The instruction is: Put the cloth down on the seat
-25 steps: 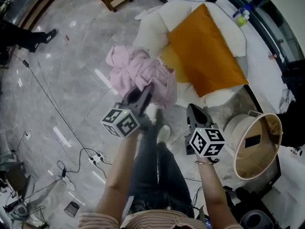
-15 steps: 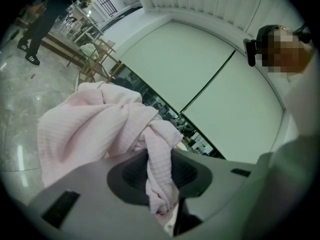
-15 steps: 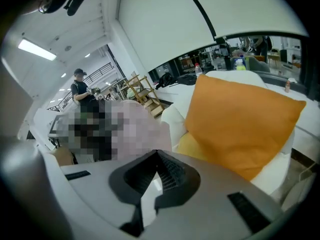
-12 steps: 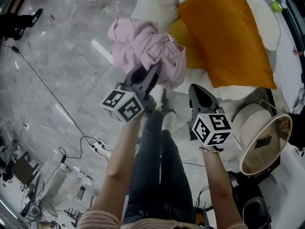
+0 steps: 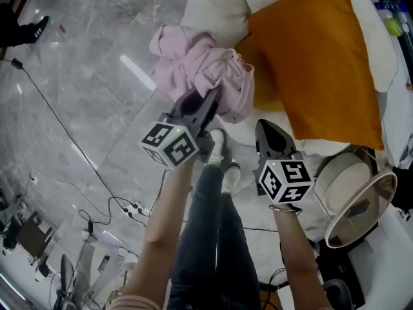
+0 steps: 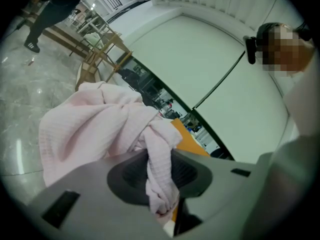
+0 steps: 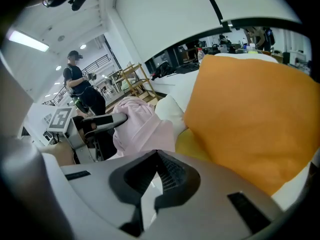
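The left hand-held gripper [image 5: 208, 102] clamps a bunched fold of the pink cloth [image 5: 193, 66], suspending it beside the seat [image 5: 216, 11] for lowering, while the right hand-held gripper [image 5: 268, 131], jaws together, holds nothing.

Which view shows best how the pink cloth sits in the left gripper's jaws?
The left gripper view: a twisted fold of the pink cloth is pinched between the jaws of the left gripper. The head view shows the whole cloth, but not the pinch itself. The right gripper view shows only one side of it, beside the orange cushion.
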